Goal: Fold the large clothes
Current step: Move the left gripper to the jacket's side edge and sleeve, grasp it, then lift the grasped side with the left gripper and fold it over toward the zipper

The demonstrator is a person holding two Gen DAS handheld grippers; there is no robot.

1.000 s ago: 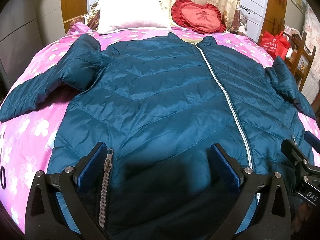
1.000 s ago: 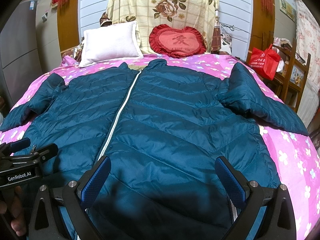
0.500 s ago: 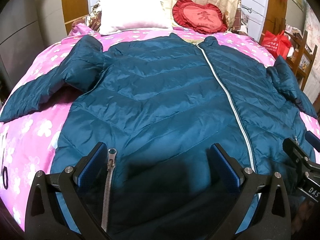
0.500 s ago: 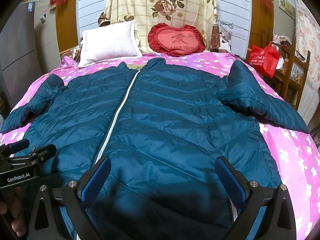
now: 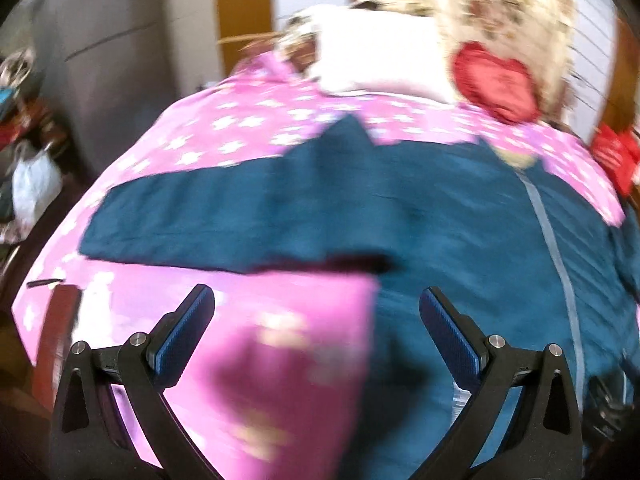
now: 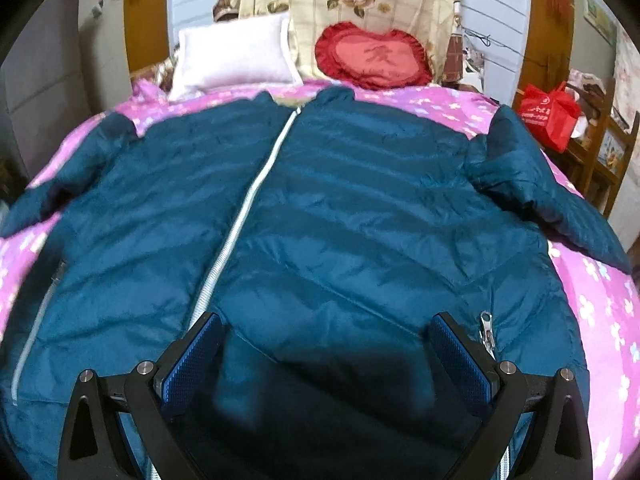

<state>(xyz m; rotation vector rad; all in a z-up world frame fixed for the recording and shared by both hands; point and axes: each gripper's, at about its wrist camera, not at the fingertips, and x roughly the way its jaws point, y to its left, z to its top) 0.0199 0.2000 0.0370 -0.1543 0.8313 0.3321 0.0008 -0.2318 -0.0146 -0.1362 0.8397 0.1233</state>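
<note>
Hand-held gripper in our left hand (image 5: 316,332) hangs with its blue pads spread wide and nothing between them, over the pink flowered bedspread (image 5: 248,360) at the jacket's (image 5: 460,240) left edge; that view is smeared by motion blur. One sleeve (image 5: 224,220) lies stretched out flat across the bedspread ahead of it, well beyond the pads.

Our right hand-held gripper (image 6: 326,356) is likewise spread wide and empty, poised low over the hem of the teal quilted jacket (image 6: 360,220), which lies face up and zipped on the bed, collar toward the headboard. Its pale zip (image 6: 248,208) runs down the middle toward the left pad, and a pocket zip pull (image 6: 487,330) sits just beside the right pad. We cannot tell whether the pads touch the fabric. The other sleeve (image 6: 552,200) angles out across the bedspread. A white pillow (image 6: 236,58) and a red heart cushion (image 6: 374,56) rest beyond the collar; a red bag (image 6: 550,114) stands off to the right.
</note>
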